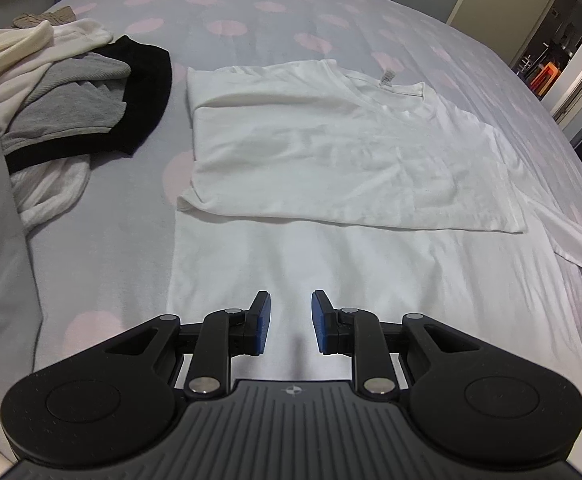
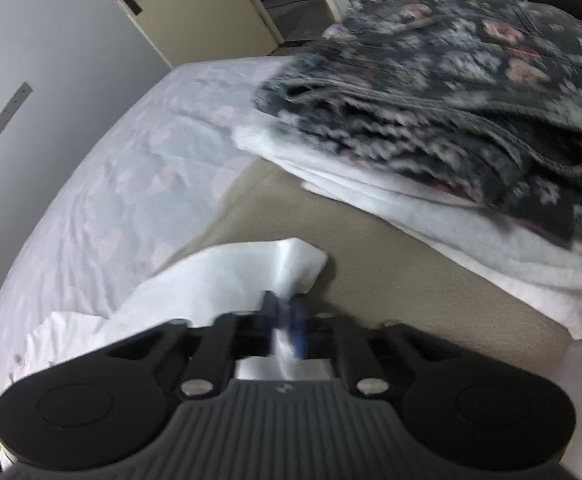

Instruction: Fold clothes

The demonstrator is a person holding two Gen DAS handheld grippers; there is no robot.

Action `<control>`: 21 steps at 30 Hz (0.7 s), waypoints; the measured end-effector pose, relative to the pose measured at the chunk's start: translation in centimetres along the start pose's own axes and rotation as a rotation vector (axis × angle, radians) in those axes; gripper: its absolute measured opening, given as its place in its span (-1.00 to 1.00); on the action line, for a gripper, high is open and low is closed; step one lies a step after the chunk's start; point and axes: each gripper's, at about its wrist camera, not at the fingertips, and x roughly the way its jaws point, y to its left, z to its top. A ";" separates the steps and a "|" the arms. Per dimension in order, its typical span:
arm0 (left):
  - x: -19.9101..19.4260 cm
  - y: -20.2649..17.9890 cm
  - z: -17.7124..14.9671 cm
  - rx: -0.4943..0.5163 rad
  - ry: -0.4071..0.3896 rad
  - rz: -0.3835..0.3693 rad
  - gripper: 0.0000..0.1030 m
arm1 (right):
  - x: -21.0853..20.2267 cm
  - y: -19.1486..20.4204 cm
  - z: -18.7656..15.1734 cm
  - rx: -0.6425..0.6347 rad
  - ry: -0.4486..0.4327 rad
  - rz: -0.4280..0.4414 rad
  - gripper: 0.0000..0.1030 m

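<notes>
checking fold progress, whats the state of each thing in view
white shirt: flat on bed, partly folded, label showing
clothes heap: unfolded, bunched
left claw: open, holding nothing, over the shirt
right claw: shut on white cloth
floral stack: folded, on white towel
door: open

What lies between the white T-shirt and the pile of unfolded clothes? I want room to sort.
In the left wrist view, only bare spotted bedsheet separates the white T-shirt from the clothes pile.
</notes>
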 end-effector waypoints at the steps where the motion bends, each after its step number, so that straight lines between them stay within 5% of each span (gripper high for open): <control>1: -0.2 0.0 -0.1 0.001 -0.004 -0.005 -0.60 | -0.6 0.6 0.2 -0.010 -0.018 0.002 -0.86; 9: -1.7 1.2 -0.2 -0.033 -0.046 -0.036 -0.60 | -7.3 9.9 4.2 -0.090 -0.121 0.206 -0.87; 15: -2.9 2.3 -0.4 -0.062 -0.090 -0.067 -0.60 | -10.9 21.5 6.9 -0.196 -0.143 0.319 -0.87; 21: -3.7 3.9 -0.5 -0.077 -0.123 -0.081 -0.56 | -13.4 34.9 5.9 -0.336 -0.132 0.436 -0.87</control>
